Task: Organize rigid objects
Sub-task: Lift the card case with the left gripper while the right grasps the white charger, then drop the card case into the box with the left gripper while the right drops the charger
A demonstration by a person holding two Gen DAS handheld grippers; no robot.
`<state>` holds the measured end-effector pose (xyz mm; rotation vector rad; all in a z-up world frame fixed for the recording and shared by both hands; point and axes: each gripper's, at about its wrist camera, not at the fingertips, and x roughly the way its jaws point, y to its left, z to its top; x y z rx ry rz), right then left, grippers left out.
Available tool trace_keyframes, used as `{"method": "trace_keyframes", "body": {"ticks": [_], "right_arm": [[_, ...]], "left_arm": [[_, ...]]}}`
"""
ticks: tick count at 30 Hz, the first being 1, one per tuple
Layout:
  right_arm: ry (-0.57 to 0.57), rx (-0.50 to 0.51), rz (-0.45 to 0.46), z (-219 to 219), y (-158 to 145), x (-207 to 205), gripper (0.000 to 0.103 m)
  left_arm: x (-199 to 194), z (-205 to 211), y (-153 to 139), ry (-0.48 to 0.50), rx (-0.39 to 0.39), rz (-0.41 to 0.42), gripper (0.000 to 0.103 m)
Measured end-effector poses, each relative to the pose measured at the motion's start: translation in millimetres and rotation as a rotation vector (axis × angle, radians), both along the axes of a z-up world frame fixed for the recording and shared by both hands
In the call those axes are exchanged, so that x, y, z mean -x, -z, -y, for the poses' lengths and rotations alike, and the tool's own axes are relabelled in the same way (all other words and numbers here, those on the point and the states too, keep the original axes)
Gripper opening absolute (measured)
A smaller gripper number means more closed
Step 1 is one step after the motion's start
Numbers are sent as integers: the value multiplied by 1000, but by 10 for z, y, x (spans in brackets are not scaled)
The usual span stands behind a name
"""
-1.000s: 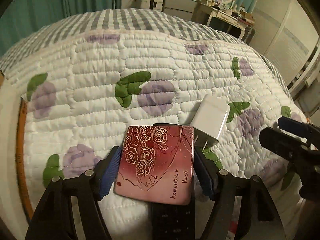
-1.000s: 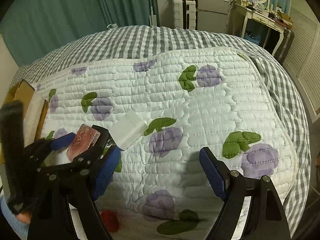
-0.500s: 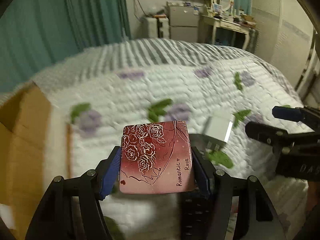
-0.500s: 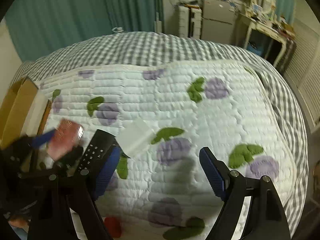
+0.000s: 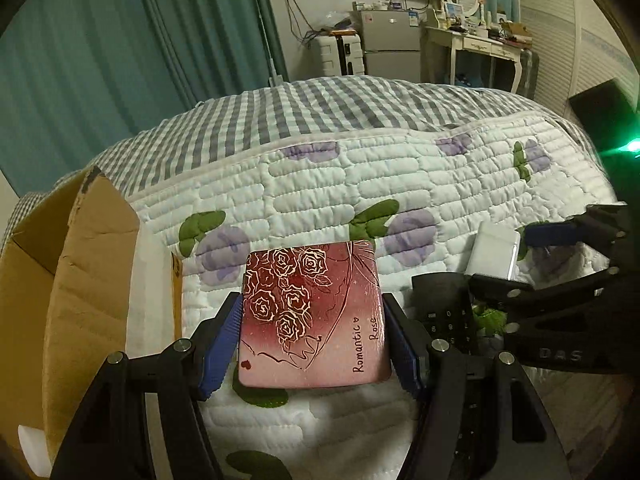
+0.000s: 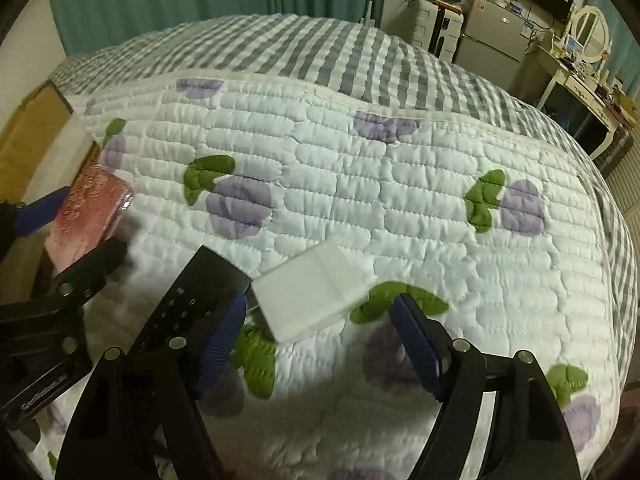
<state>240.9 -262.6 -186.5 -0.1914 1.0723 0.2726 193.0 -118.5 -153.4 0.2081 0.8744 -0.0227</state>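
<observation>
My left gripper (image 5: 313, 308) is shut on a flat red case (image 5: 316, 320) printed with roses, held off the quilt; the right wrist view shows that case (image 6: 92, 208) at its left edge. A white charger block (image 6: 312, 300) lies on the quilt beside a black remote control (image 6: 192, 292). My right gripper (image 6: 320, 304) hangs over the charger with its jaws closing. The block sits between the fingertips, and the pads stand apart from it. The left wrist view shows the charger (image 5: 496, 252), the remote (image 5: 444, 312) and the right gripper (image 5: 532, 260) at its right side.
An open cardboard box (image 5: 80, 280) with a white liner (image 5: 148, 280) stands at the left edge of the bed. The white quilt (image 6: 360, 184) with purple flowers covers the bed over a grey checked sheet. Green curtains and furniture stand behind.
The left gripper closed on the red case, lifted it off the quilt and swung left towards the box, uncovering the remote. The right gripper moved left over the charger and its jaws narrowed.
</observation>
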Motion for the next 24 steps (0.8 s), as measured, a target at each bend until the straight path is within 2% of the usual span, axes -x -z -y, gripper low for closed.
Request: {"method": "trace_keyframes", "body": {"ticks": [7, 10, 13, 19, 24], "right_arm": [[8, 53, -47, -121, 211, -198, 75], [-7, 65, -30, -165, 216, -182, 65], [10, 49, -12, -135, 175, -142, 64], [44, 34, 81, -24, -176, 111, 64], [44, 68, 179, -99, -603, 443, 64]], "left_arm": [[-19, -69, 56, -8, 4, -10, 68], [-3, -62, 69, -4, 7, -18, 68], [28, -34, 37, 4, 9, -15, 68], [183, -6, -195, 28, 41, 16, 68], [421, -122, -694, 56, 85, 91, 68]]}}
